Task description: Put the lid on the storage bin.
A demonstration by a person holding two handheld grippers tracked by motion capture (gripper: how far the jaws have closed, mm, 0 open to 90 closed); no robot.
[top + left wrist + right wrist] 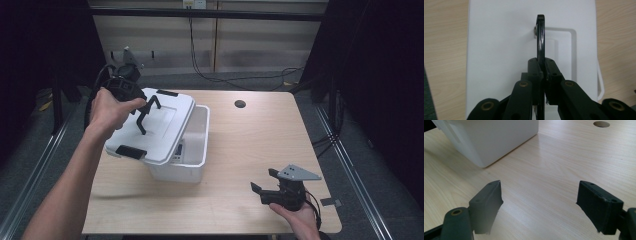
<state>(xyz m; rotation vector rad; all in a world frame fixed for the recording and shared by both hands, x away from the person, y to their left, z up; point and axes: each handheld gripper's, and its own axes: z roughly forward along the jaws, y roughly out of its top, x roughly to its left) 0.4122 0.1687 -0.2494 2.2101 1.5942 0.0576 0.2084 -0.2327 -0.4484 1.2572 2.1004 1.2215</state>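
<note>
High view gives me the main relation: my left gripper (142, 112) is above the white lid (155, 127), and its jaws are pressed together on the thin black handle (540, 37) that stands up from the middle of the lid. In the left gripper view this handle runs straight away from the jaws, edge-on, so the long axis of the lid goes the same way as the gripper. The lid is not seated: it lies tilted and pushed to the left over the white box (192, 150), so the right part of the box is open to the top. Inside the box I see something small and dark near the left wall, but I cannot tell what it is. The left hand is clearly the nearer one to the lid; my right gripper (264, 186) rests well apart, low at the near right corner of the table (260, 135), with its jaws wide apart and nothing between them. In the right gripper view the box corner is ahead and to the left. I judge the next move depends on lifting the lid straight, without it swinging on the handle.
</note>
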